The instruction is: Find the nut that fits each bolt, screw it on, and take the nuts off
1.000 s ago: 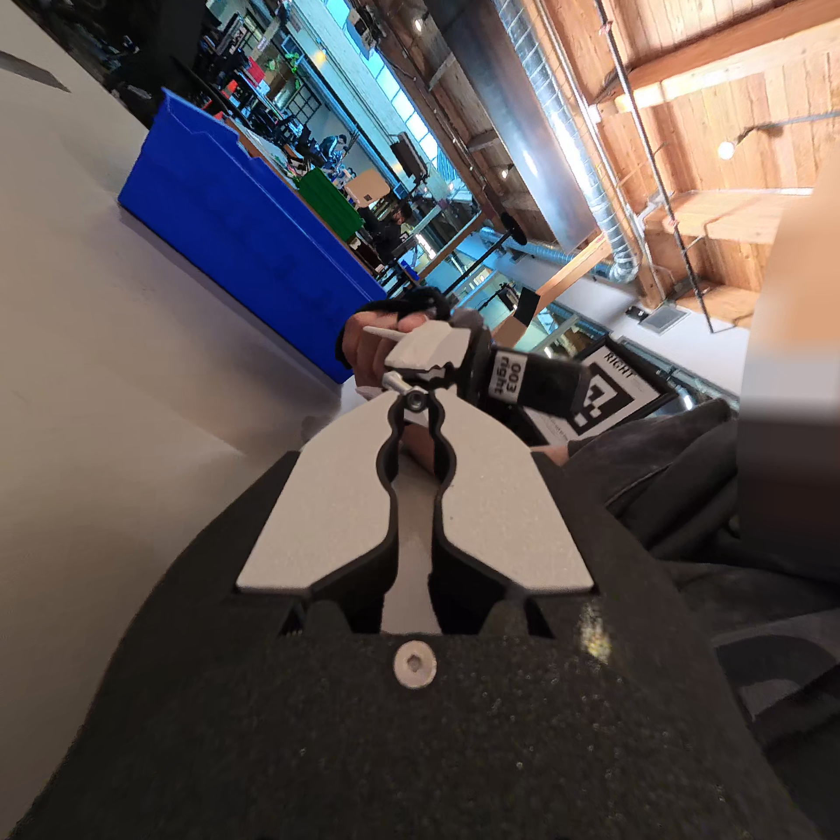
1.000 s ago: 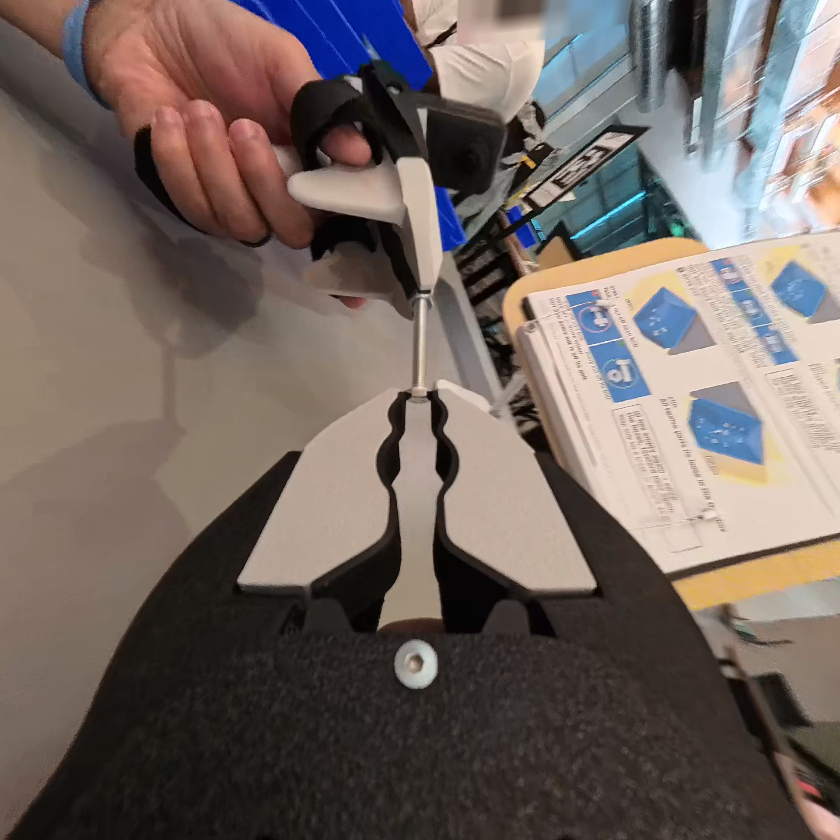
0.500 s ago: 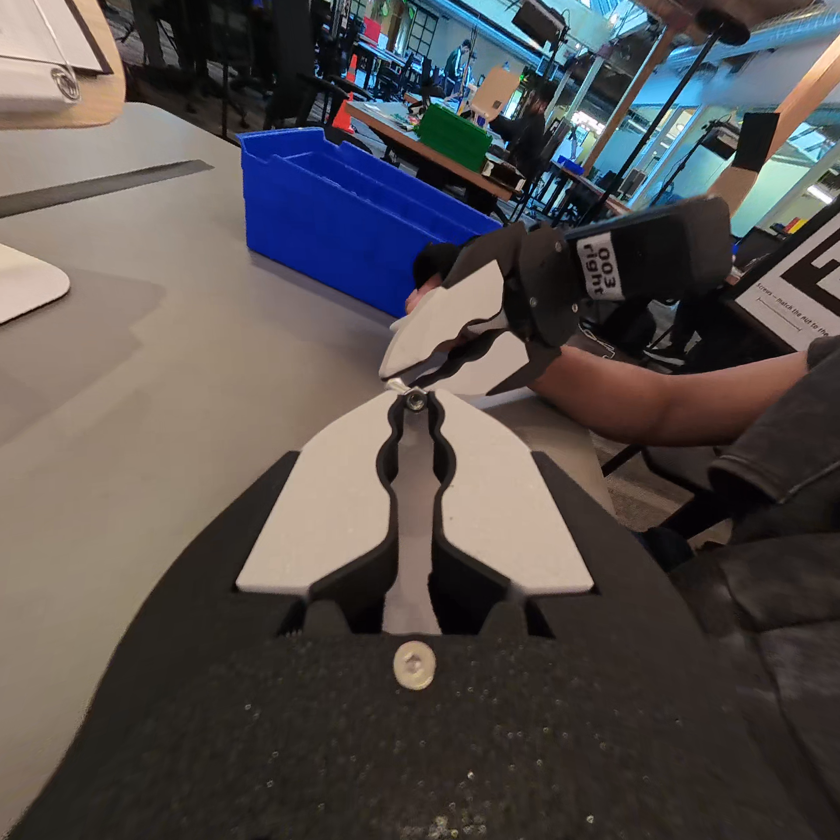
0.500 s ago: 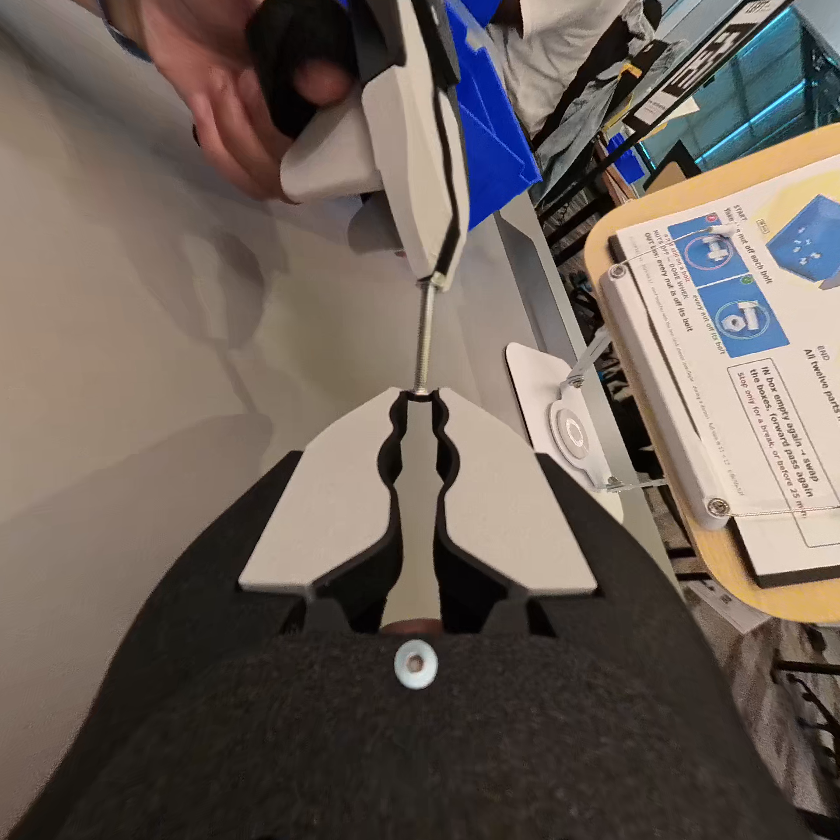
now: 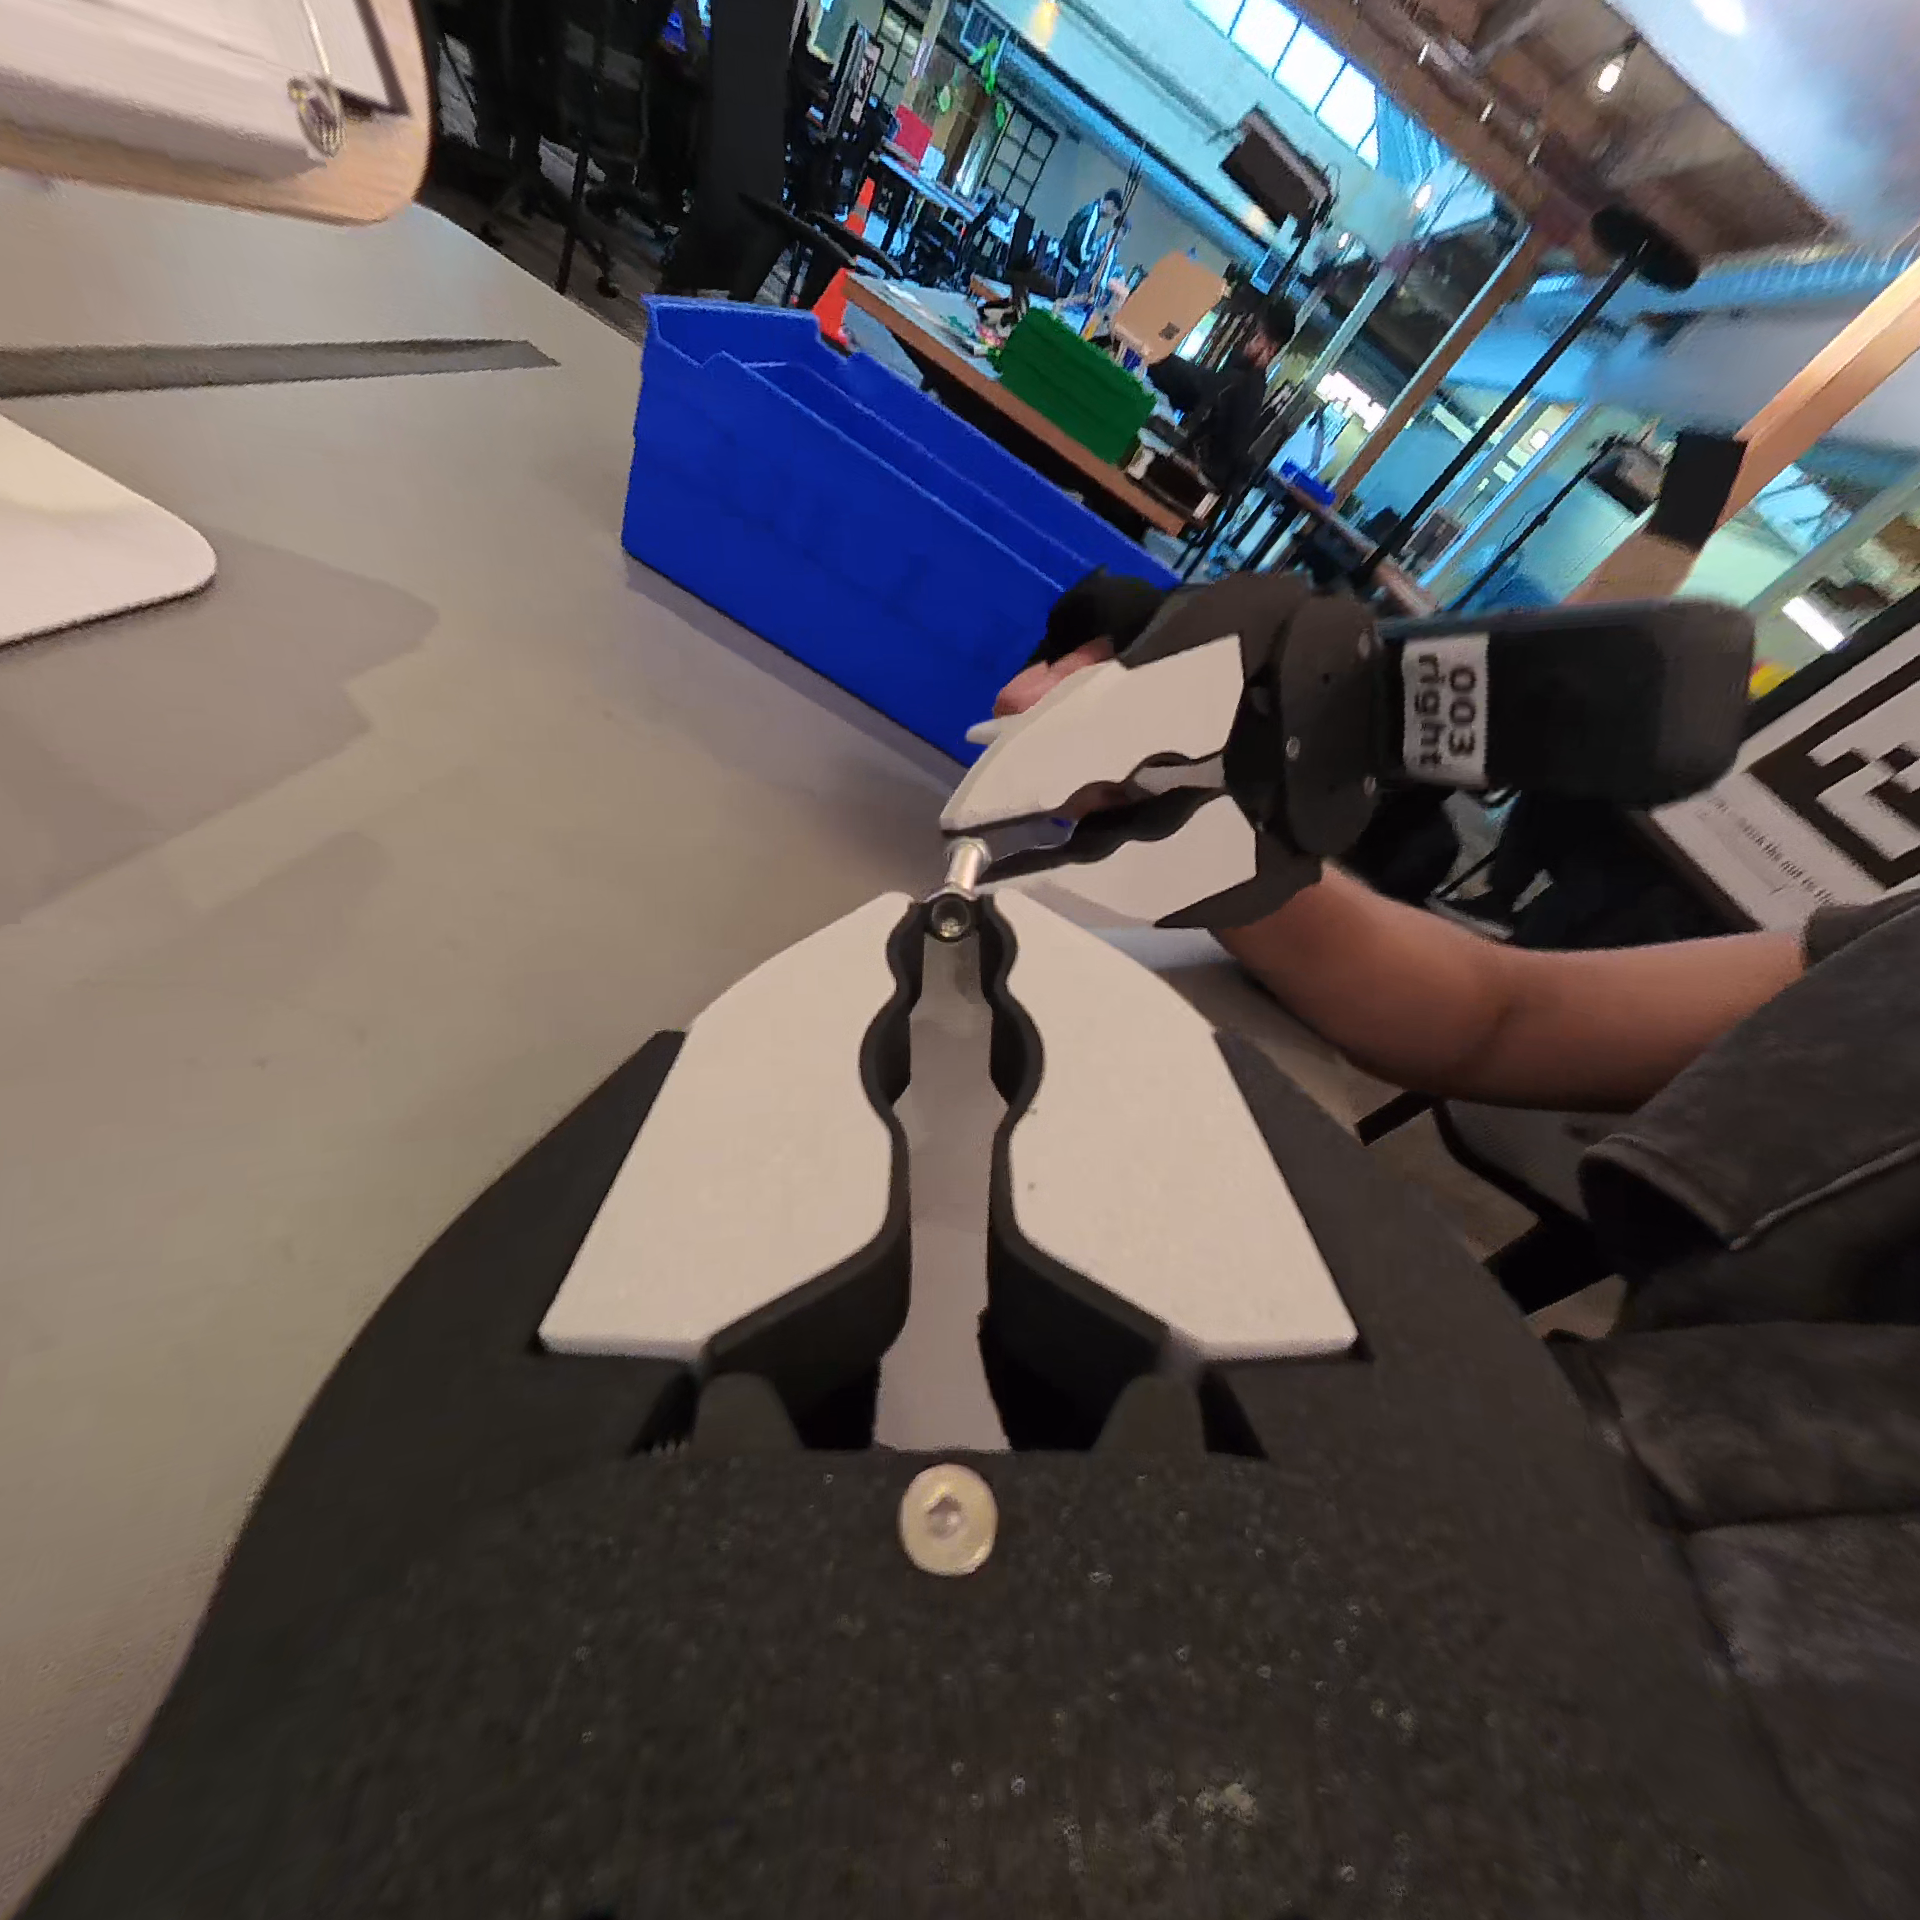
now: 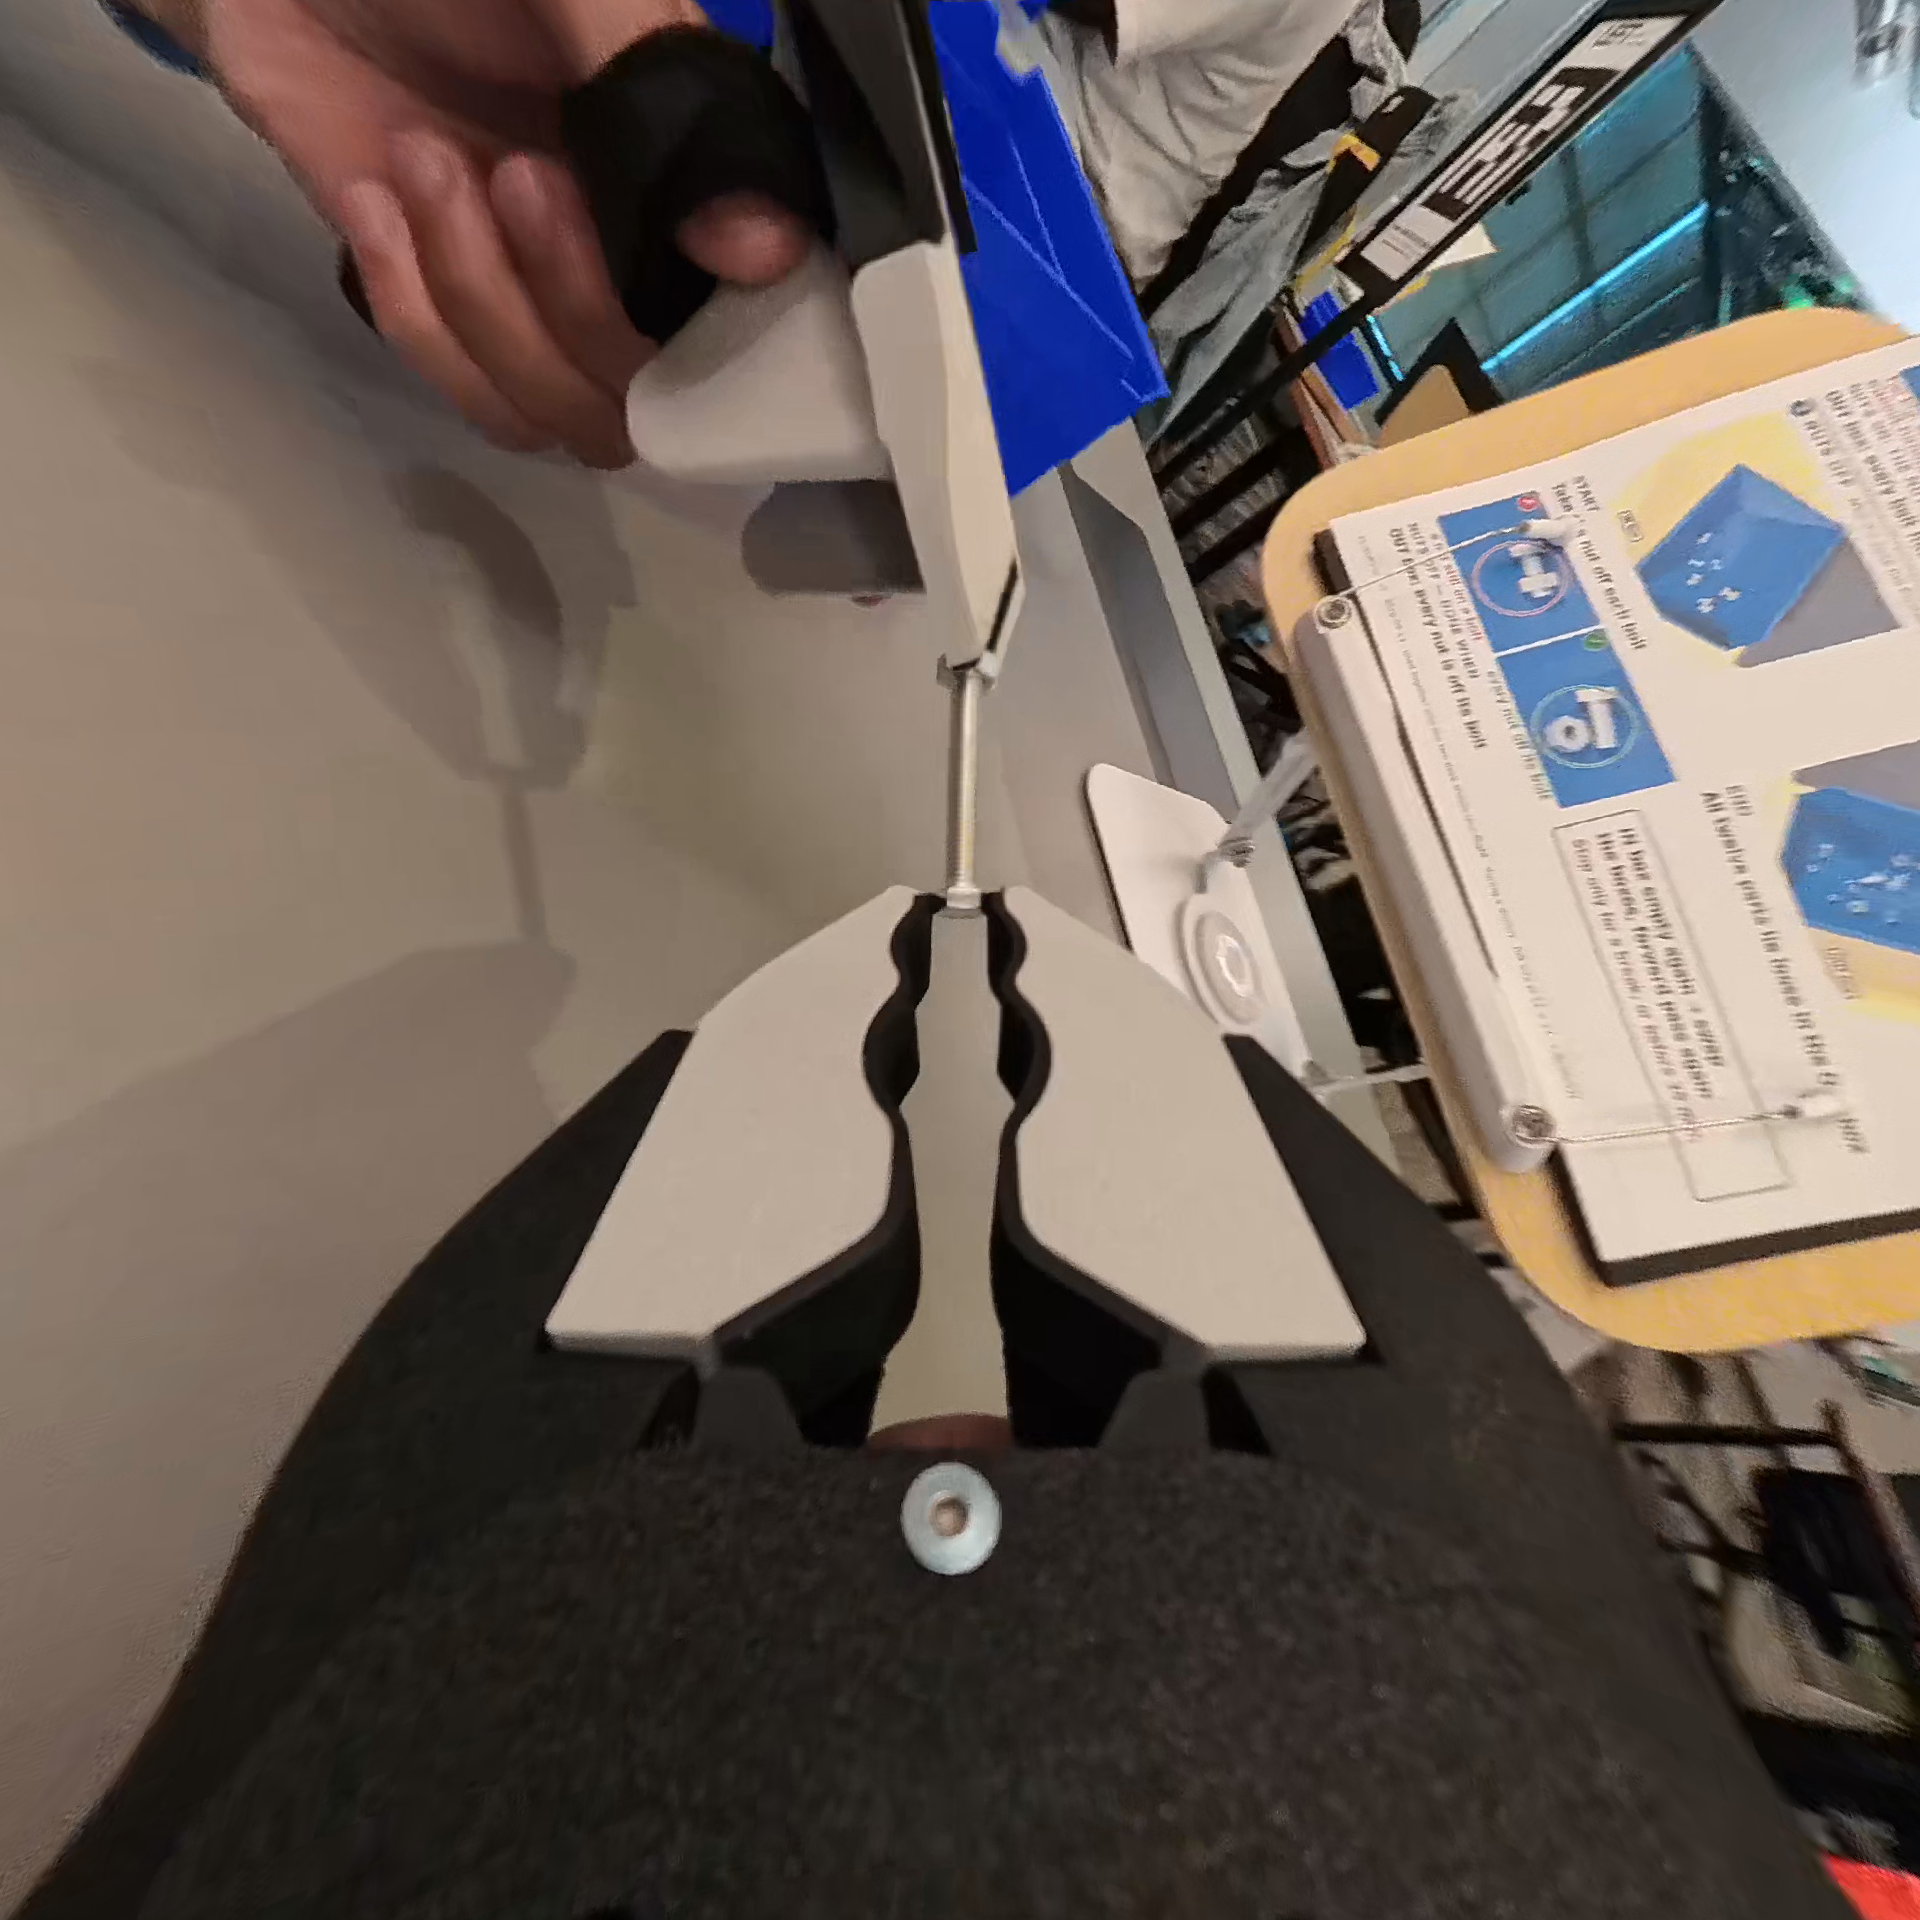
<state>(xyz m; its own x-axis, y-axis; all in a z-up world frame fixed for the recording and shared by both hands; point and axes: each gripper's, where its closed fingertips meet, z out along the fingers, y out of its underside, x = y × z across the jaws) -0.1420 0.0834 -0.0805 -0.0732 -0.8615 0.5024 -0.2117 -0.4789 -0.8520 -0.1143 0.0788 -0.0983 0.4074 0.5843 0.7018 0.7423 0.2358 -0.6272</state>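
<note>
A long thin silver bolt [image 6: 966, 779] spans the gap between my two grippers above the grey table [image 5: 312, 831]. My left gripper [image 5: 951, 920] is shut on one end of it, where a round socket head [image 5: 948, 921] shows between the tips. My right gripper [image 6: 961, 899] is shut on the other end, on a small pale piece that looks like the nut [image 6: 961, 894]. In the left wrist view the right gripper [image 5: 971, 831] comes in from the right, tips almost touching mine. In the right wrist view the left gripper [image 6: 977, 649] hangs down from above, held by a hand [image 6: 499, 260].
A blue bin [image 5: 831, 540] stands on the table behind the grippers and also shows in the right wrist view [image 6: 1039, 312]. An instruction sheet [image 6: 1662, 831] rests on a wooden stand with a white base [image 6: 1174, 883] at the table edge. A person's forearm [image 5: 1455, 997] reaches in from the right.
Both grippers have turned around the bolt while staying shut on its ends. The left view swung from the ceiling down to table level. The bolt still spans the two tips.
</note>
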